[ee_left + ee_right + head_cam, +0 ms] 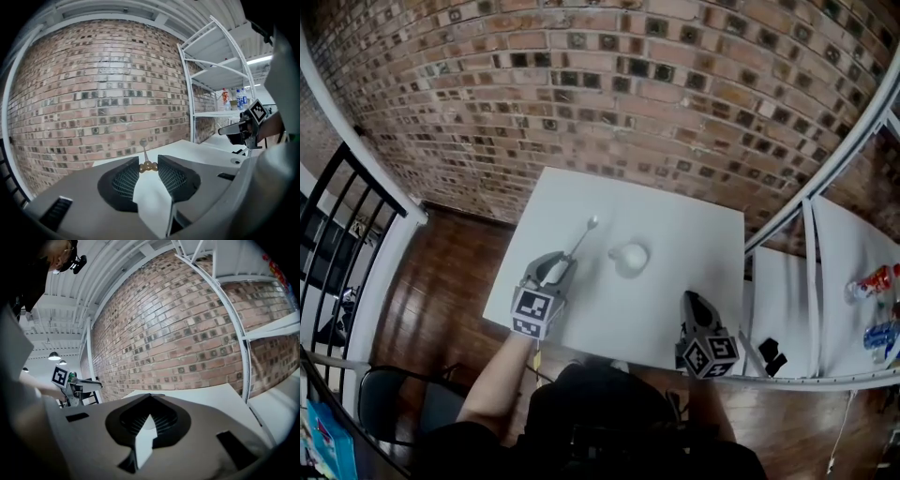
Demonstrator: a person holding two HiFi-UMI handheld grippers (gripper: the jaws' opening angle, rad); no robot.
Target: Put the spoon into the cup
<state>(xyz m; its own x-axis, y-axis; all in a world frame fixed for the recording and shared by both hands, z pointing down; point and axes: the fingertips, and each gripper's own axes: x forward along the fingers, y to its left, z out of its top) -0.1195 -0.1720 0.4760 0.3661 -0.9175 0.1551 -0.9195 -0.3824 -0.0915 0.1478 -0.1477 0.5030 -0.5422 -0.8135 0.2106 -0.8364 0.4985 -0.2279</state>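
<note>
Pinching spoon [585, 234] handle, left tool [564, 266], seemingly above table [694, 253].

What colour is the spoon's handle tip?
The spoon has a gold handle tip and a silver stem; clearest in the left gripper view.

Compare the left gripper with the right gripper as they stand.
The left gripper is clamped on the spoon by its handle end; the right gripper holds nothing. The left's jaws stand apart round that handle; the right's tips meet. The left hangs over the table beside the cup; the right at its near edge. Both point toward the brick wall.
</note>
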